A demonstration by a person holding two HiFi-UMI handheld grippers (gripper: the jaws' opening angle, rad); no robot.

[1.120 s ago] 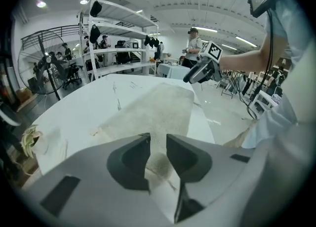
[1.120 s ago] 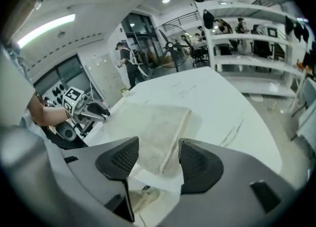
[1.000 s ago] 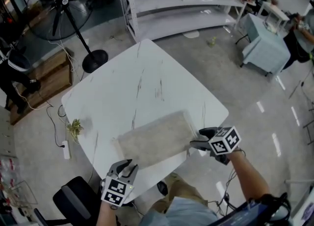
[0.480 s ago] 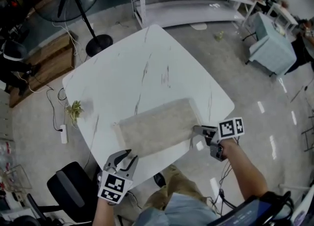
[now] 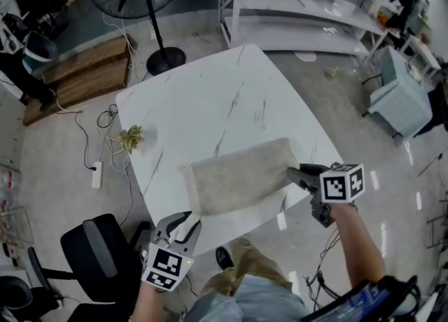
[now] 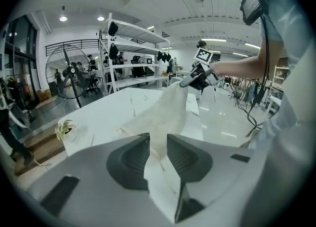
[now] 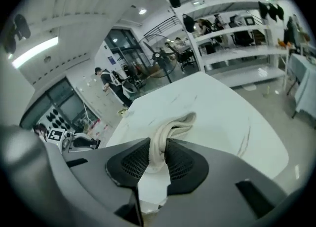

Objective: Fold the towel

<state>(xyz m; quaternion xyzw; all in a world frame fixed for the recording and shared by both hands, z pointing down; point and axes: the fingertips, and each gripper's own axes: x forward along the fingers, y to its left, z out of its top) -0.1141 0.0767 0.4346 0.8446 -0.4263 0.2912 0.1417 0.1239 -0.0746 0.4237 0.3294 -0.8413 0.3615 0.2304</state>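
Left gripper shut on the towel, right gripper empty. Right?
Not quite. The right gripper isn't empty: its jaws have just been closing and now pinch the towel, as the right gripper view shows. The left gripper is shut on the towel, as stated.

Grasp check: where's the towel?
Head view: towel at table's near edge, near corners pinched by left gripper and right gripper, whose jaws have just been closing on it.

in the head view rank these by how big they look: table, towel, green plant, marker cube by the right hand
1. table
2. towel
3. marker cube and green plant: not ranked. The cube looks slightly bigger, but it sits much nearer the camera.
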